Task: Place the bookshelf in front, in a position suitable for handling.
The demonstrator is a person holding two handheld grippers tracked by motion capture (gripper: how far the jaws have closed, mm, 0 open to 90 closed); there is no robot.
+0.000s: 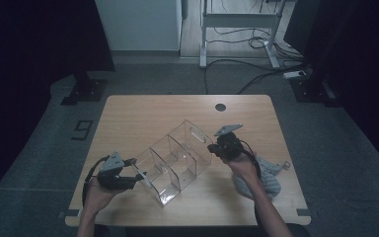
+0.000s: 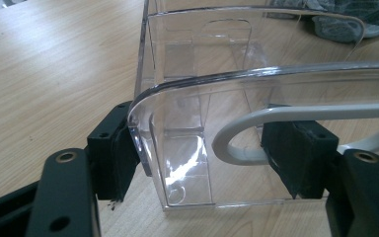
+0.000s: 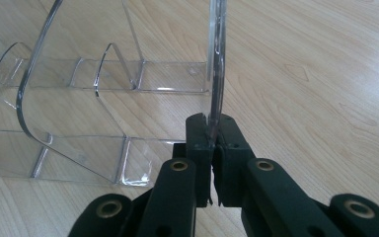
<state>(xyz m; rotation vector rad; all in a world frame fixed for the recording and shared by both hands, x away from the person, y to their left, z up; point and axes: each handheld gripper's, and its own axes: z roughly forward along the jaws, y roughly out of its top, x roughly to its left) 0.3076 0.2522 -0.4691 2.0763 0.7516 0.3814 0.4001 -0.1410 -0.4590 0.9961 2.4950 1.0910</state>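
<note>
Lying slantwise in the middle of the desk [image 1: 128, 111] is a clear box [image 1: 175, 160]. The right claw [image 3: 213, 140], at its 2 o'clock end, pinches one wall tight. The left claw [image 2: 202, 158], at 8 o'clock, sits half open around the other end wall, not squeezing.

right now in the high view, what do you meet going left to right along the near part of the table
left gripper → clear acrylic organizer → right gripper → grey cloth
</note>
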